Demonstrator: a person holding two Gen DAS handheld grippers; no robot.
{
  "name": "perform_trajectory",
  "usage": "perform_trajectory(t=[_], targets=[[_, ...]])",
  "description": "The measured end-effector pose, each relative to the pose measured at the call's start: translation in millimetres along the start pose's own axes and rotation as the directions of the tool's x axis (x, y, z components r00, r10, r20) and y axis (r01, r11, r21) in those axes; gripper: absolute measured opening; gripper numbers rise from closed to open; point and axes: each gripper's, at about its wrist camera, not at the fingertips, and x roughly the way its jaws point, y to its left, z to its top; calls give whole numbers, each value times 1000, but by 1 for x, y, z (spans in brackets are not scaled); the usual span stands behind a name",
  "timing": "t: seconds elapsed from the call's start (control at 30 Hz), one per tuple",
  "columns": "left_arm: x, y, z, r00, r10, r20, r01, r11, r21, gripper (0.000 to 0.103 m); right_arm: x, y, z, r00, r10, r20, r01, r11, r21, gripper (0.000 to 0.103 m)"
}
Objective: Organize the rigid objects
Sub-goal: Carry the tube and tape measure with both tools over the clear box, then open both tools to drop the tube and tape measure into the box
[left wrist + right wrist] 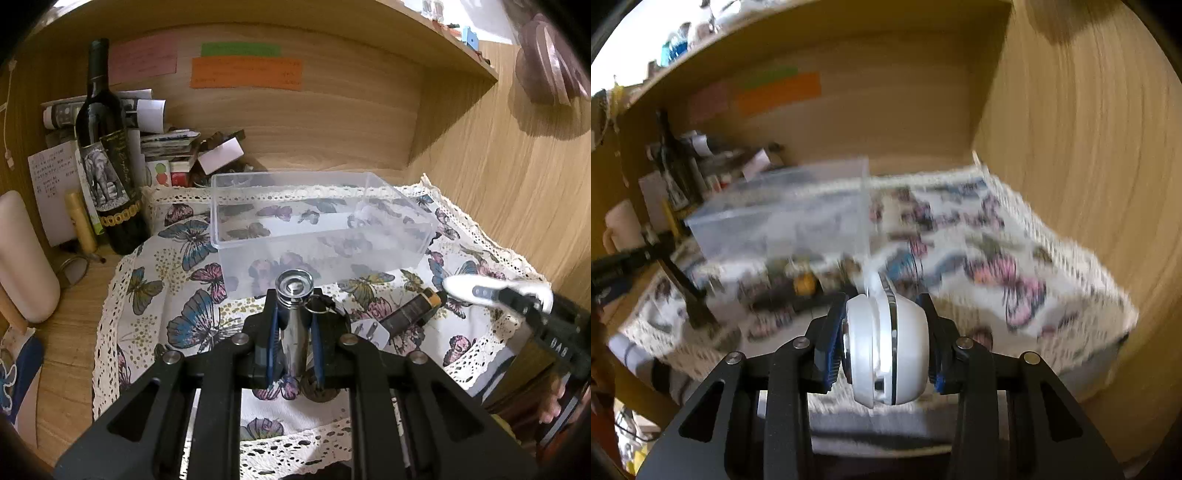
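Clear bin [321, 218] sits empty ahead: we hold the steel cylinder [293, 325] in the left gripper [293, 347], the white gadget [886, 343] in the right gripper [886, 347], so release each low inside its walls.

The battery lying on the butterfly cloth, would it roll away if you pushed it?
Probably a little. The battery is a round cylinder lying on its side, so a sideways nudge would likely roll it. The soft butterfly cloth should slow it. It looks rigid, so the left gripper or right gripper would not bend it.
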Motion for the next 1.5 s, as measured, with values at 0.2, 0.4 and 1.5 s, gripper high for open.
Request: perform_trajectory(t=[0.2, 0.4, 1.5], targets=[[-9, 0, 15, 999, 4, 45, -5, 1000, 15, 15, -2, 14, 33, 996, 16, 88, -11, 998, -57, 34], [-18, 2, 42, 995, 15, 99, -17, 1000, 25, 15, -2, 24, 67, 983, 58, 172, -43, 995, -89, 34], [137, 12, 101, 982, 127, -141, -117, 990, 79, 16, 175, 85, 121, 942, 255, -217, -300, 931, -210, 34]])
